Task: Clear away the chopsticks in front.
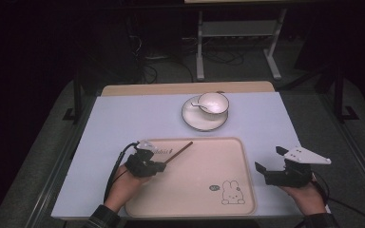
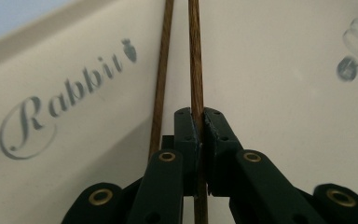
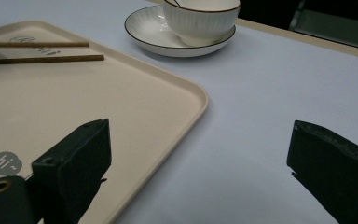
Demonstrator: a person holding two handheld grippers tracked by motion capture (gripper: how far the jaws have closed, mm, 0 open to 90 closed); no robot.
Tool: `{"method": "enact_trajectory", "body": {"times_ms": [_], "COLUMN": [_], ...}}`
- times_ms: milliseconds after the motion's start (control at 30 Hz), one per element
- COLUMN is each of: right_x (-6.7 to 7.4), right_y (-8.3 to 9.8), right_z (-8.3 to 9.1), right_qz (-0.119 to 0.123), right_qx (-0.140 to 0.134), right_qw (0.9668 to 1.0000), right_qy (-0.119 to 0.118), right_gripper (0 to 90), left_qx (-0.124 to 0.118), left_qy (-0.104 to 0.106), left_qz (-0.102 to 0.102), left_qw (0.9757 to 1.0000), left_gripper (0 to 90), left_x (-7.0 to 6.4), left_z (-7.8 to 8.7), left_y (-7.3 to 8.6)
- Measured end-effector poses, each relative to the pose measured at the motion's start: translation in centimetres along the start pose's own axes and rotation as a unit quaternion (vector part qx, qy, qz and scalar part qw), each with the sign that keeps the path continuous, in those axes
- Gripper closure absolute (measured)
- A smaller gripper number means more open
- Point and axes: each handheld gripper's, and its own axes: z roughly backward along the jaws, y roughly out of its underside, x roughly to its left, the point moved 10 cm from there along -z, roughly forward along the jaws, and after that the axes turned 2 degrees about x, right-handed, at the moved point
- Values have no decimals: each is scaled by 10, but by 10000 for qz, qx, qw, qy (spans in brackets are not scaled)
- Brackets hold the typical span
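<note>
Two brown chopsticks point(image 3: 42, 51) lie across the far left part of the beige tray point(image 1: 237, 199), tips reaching toward its far edge near the "Rabbit" lettering point(image 2: 60, 105). Your left gripper point(image 1: 158, 166) sits over the tray's left edge with its jaws nearly together, pinching one chopstick point(image 2: 195, 56) between the pads; the second stick point(image 2: 162, 70) runs just beside the jaws on their left in the left gripper view, and you cannot tell whether it is also caught. Your right gripper point(image 1: 267, 165) rests off the tray's right edge on the white table point(image 1: 123, 118), jaws spread wide with nothing between them. A white bowl point(image 1: 213, 103) stands on a white saucer point(image 1: 190, 118) near the table's far edge, beyond the tray, with a spoon point(image 1: 197, 105) leaning in the bowl. A rabbit drawing point(image 1: 232, 192) marks the tray's near right corner.
</note>
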Motion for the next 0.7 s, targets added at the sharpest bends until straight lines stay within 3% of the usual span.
{"method": "enact_trajectory", "body": {"times_ms": [333, 700], "right_x": [0, 0], "right_y": [0, 0], "right_z": [0, 0], "right_qz": [14, 21], "right_qx": [1, 5], "right_qw": [10000, 10000], "right_qy": [-9, -15], "right_gripper": [56, 56], "left_qx": [62, 18], "left_qy": [-182, -134], "left_qz": [-91, -52], "left_qw": [9998, 9999], "left_gripper": [839, 825], "left_x": [0, 1], "left_z": [-14, -15], "left_y": [-1, -2]}}
